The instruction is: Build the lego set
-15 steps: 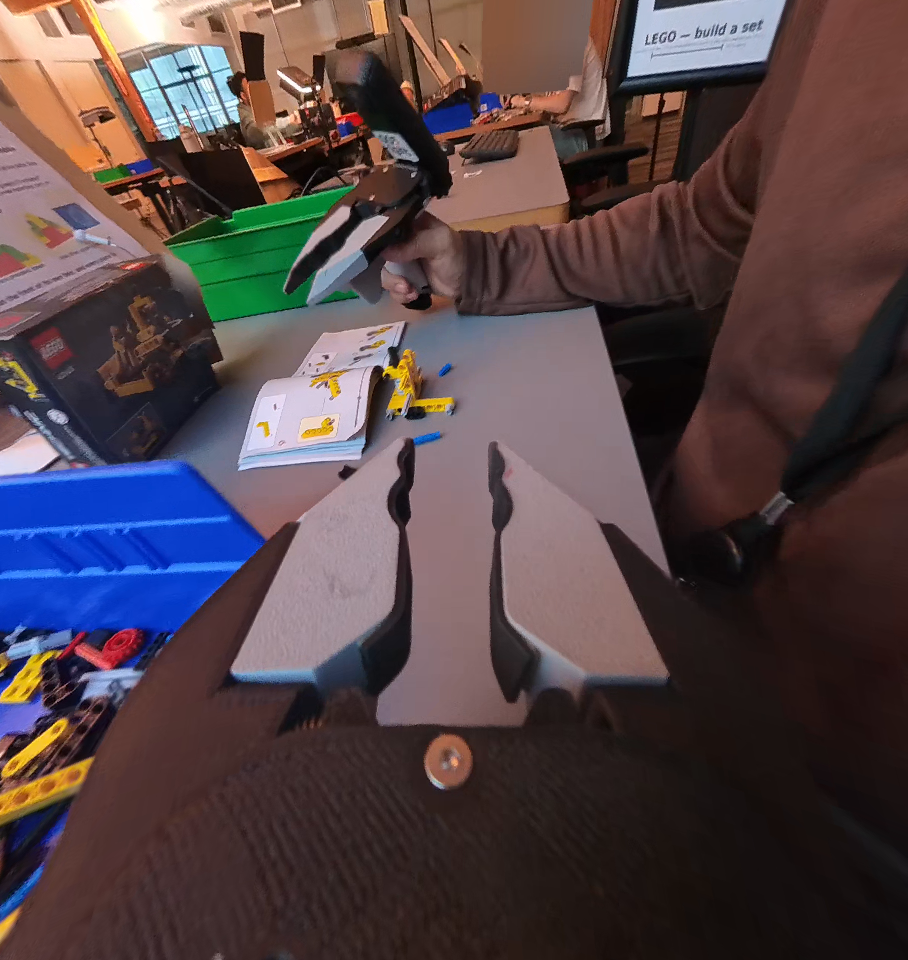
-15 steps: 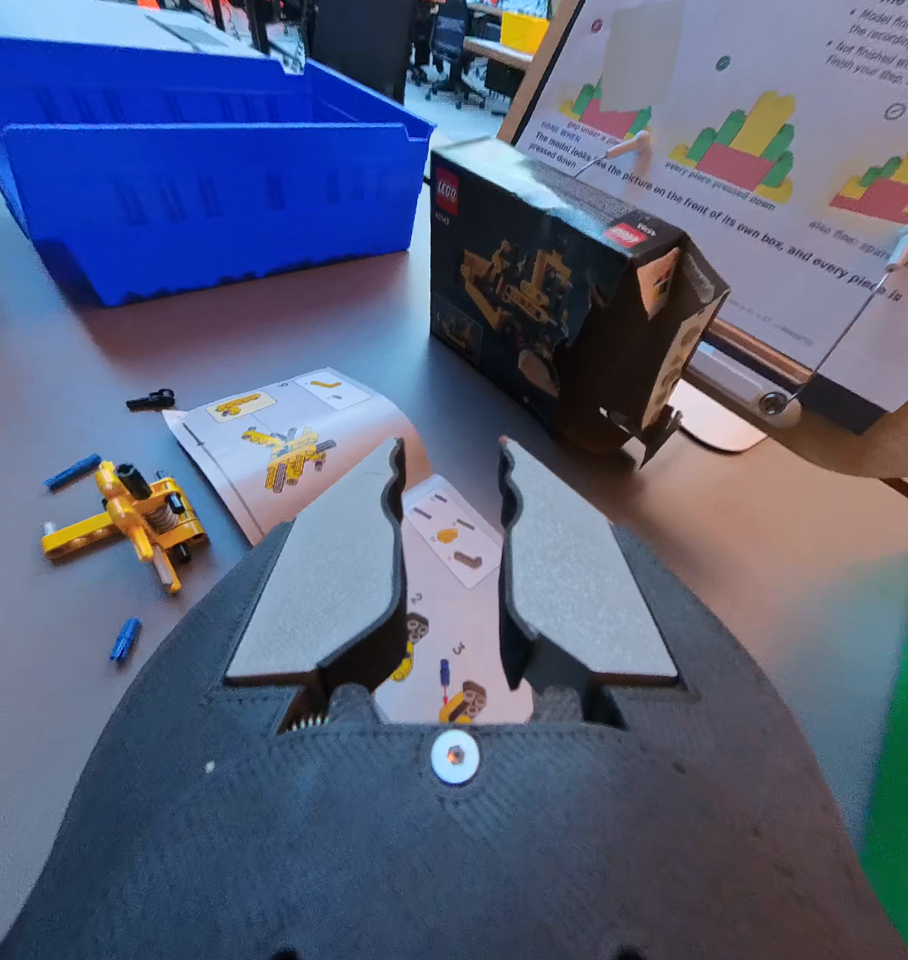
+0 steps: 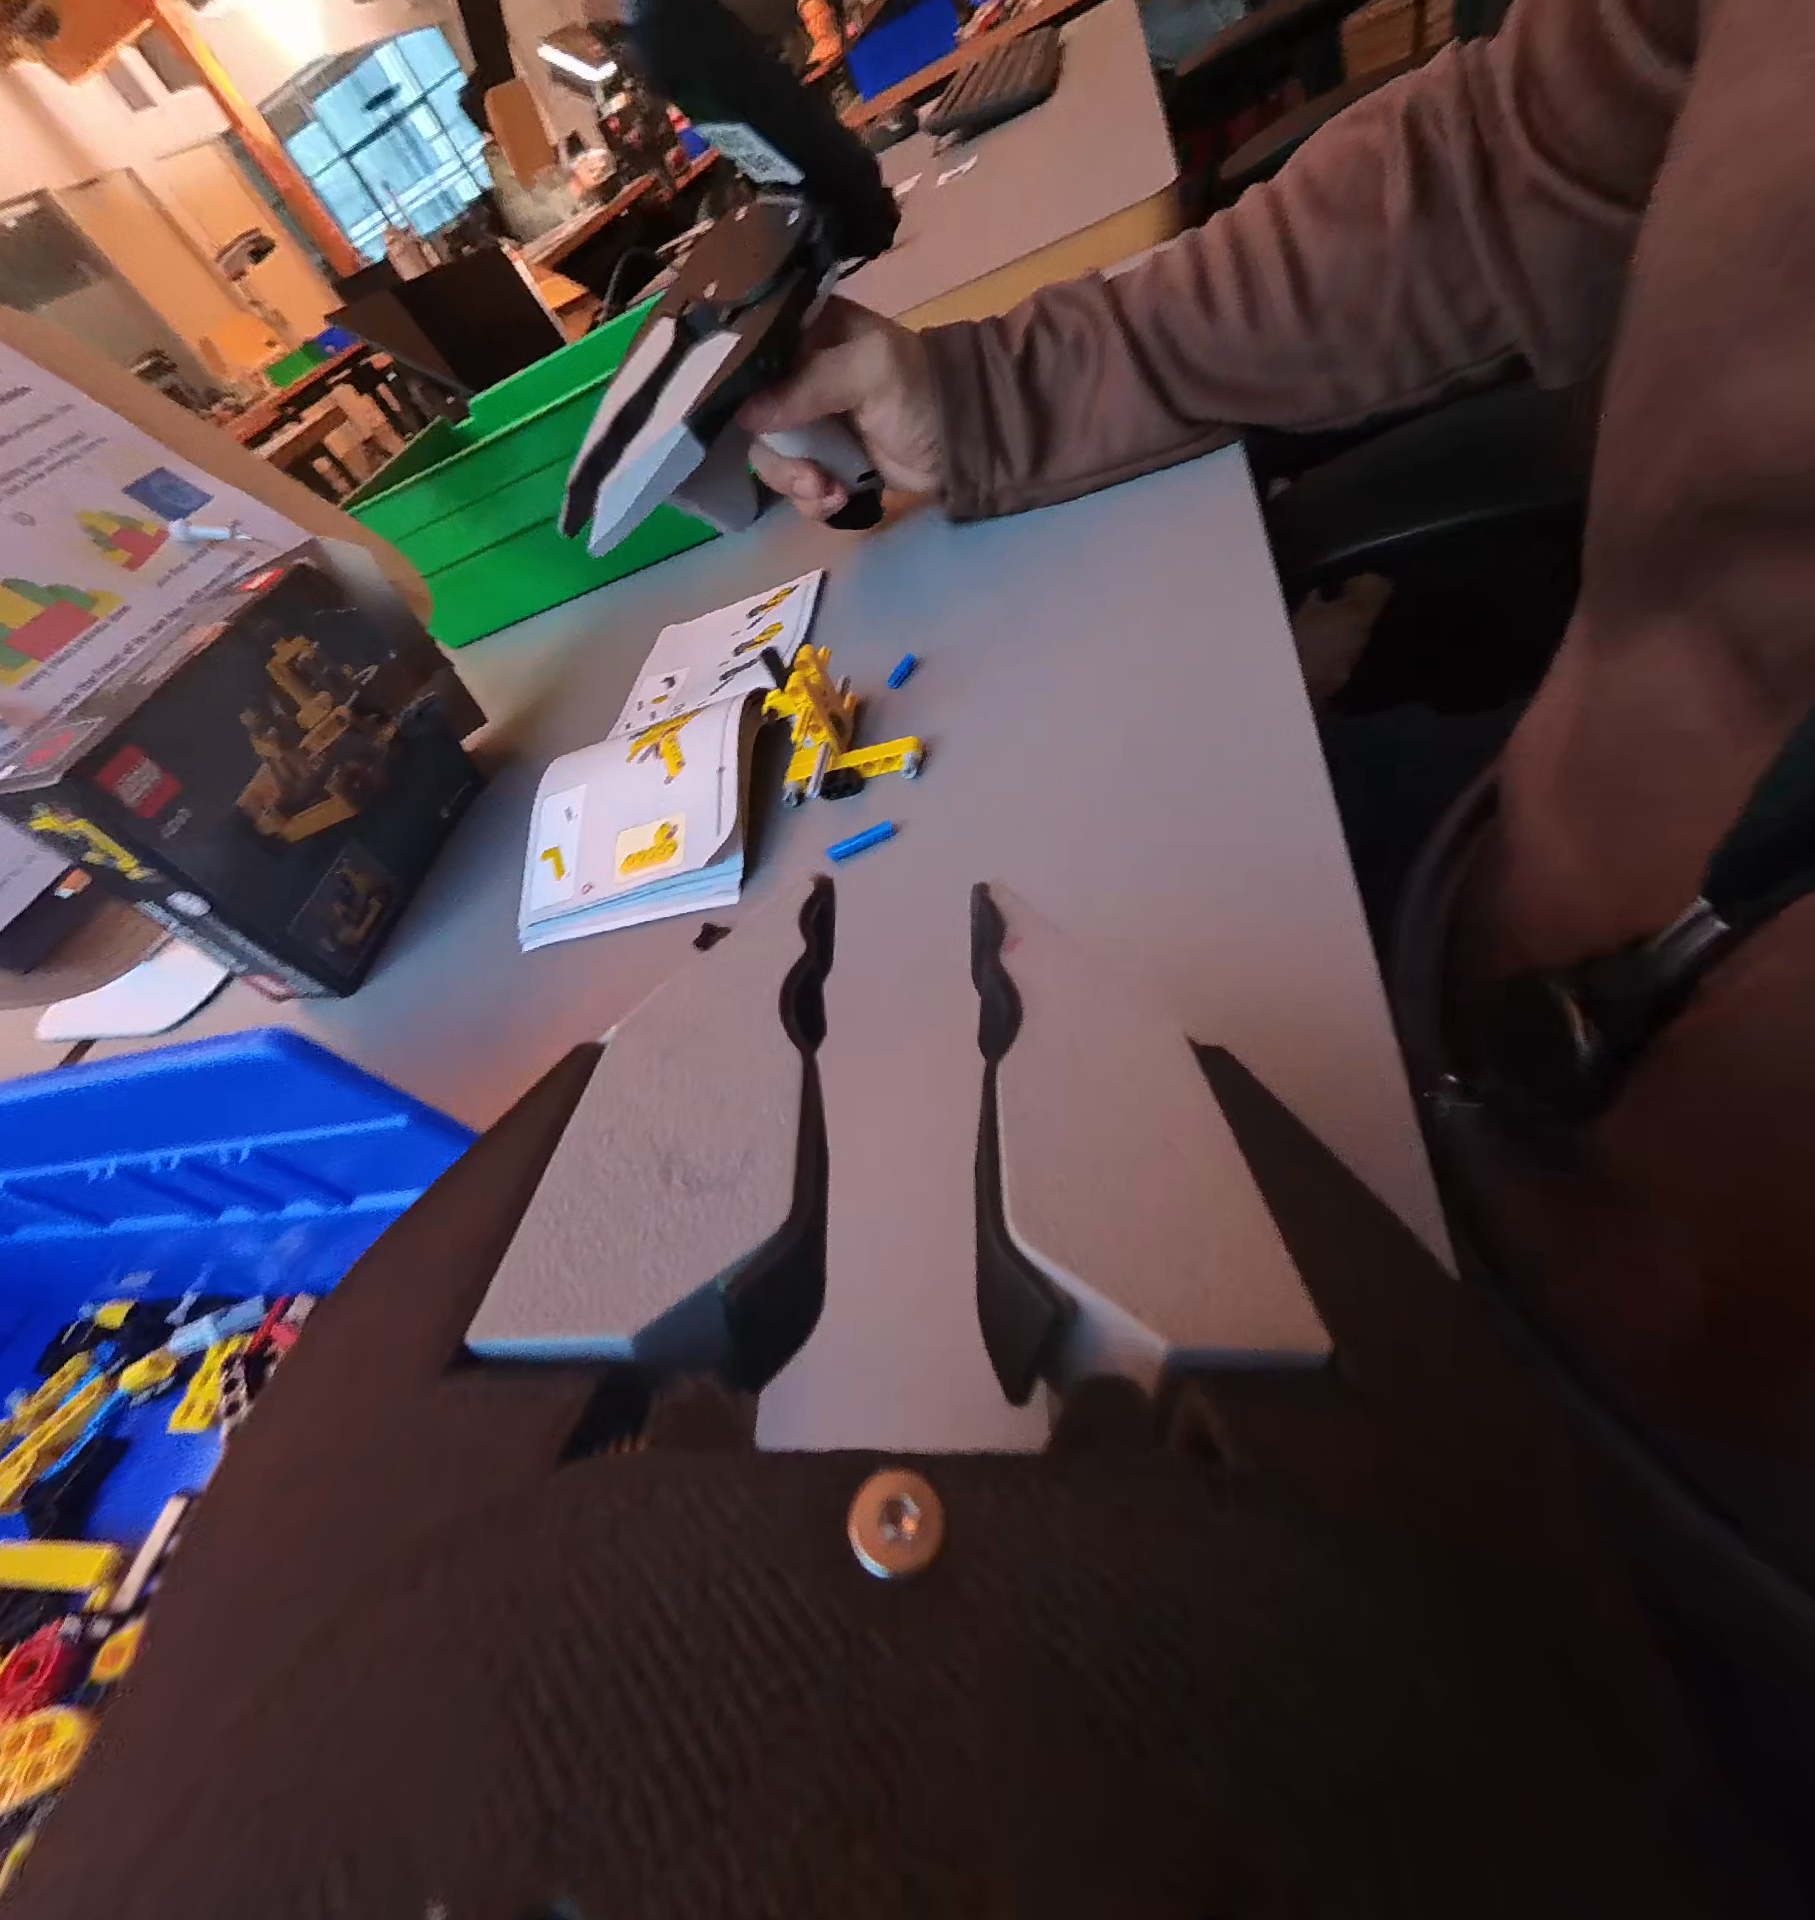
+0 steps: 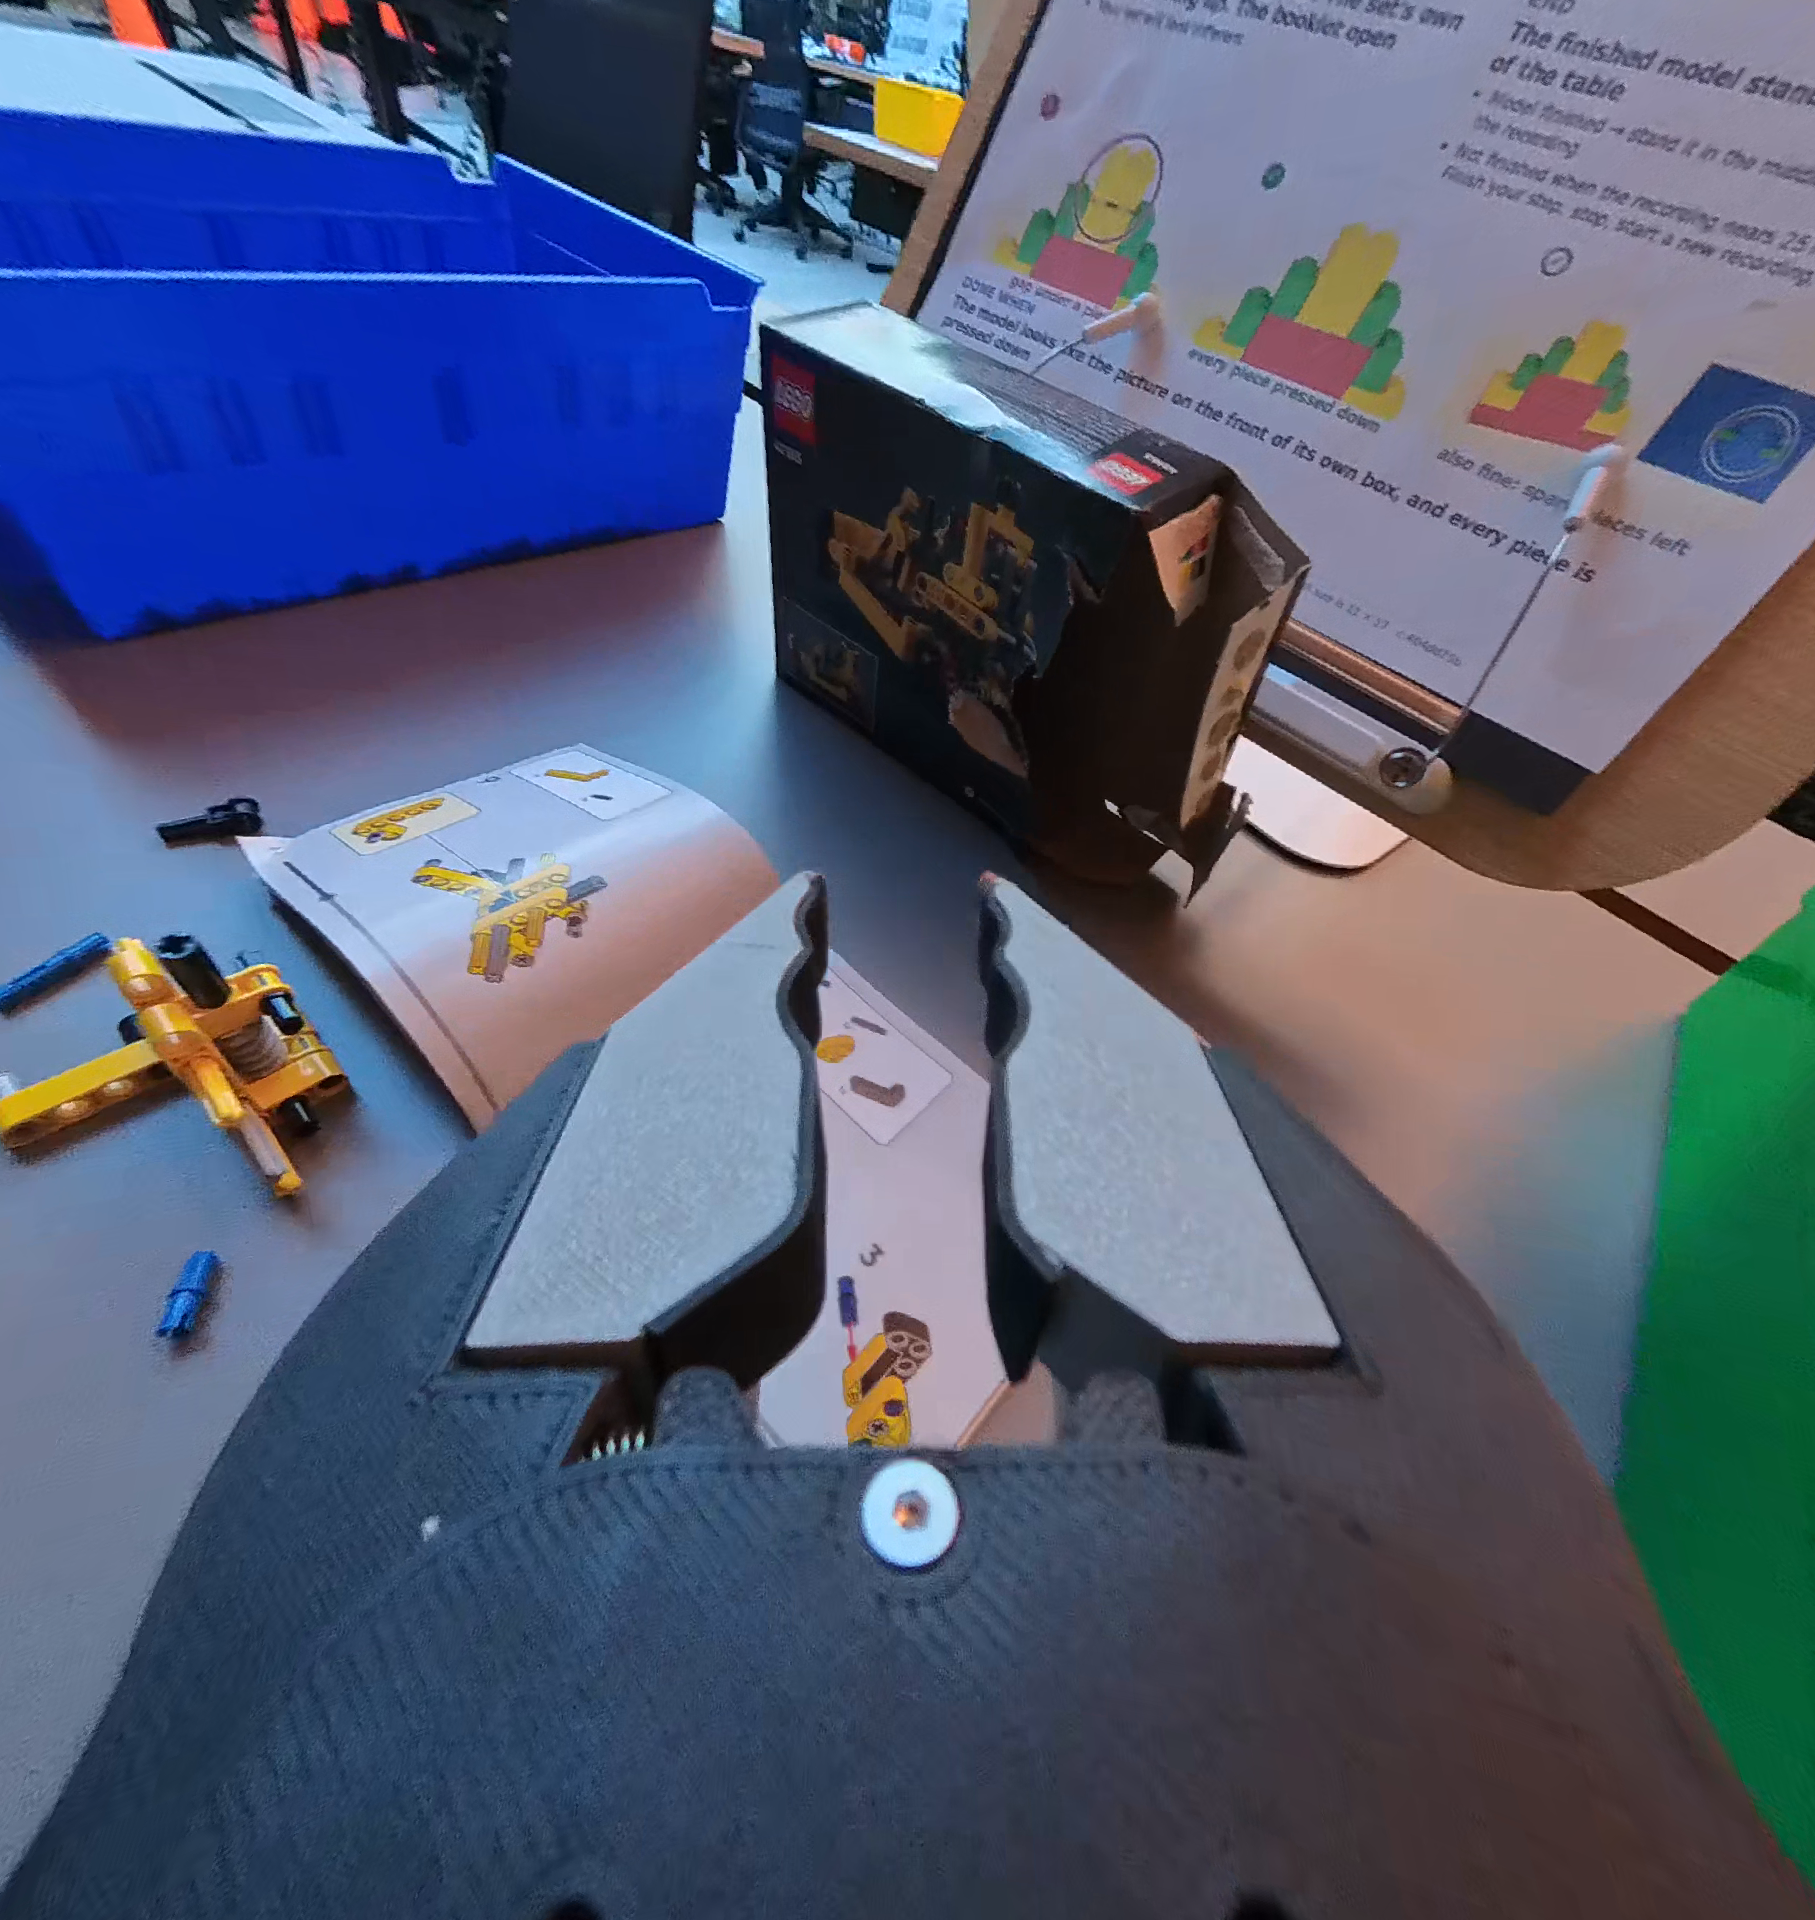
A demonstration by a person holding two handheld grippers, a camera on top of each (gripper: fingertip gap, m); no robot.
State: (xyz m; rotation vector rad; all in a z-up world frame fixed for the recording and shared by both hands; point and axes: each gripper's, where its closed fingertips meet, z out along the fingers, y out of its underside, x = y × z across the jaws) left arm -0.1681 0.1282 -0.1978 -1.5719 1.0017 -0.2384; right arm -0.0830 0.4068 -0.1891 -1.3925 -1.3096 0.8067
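Left gripper (image 3: pixel 898 904): grey, matt, wedge-shaped fingers with wavy black inner pads are held partly apart over bare grey worktop, with nothing between them. A blue plastic bin (image 3: pixel 186 1132) of loose yellow, black and red pieces is cut off at the worktop's near left corner. Beyond the fingertips a small black piece (image 3: pixel 711 935), a ridged blue pin (image 3: pixel 861 840), the open paper booklet (image 3: pixel 633 821) and a partly built yellow beam assembly (image 3: pixel 830 727) are seen; the booklet's curled page hides part of the assembly.

Right gripper (image 4: pixel 901 899): its fingers are likewise parted and bare, held above the booklet (image 4: pixel 508 883), whose lower page is largely hidden by them. The gripper (image 3: pixel 628 488) is gripped by a hand (image 3: pixel 861 416) in a brown sleeve. Farther off a torn black cardboard box (image 4: pixel 944 582) stands before a printed sheet on a wooden board (image 4: pixel 1402 312). A green bin (image 3: pixel 508 520) lies at the far edge, blurred.
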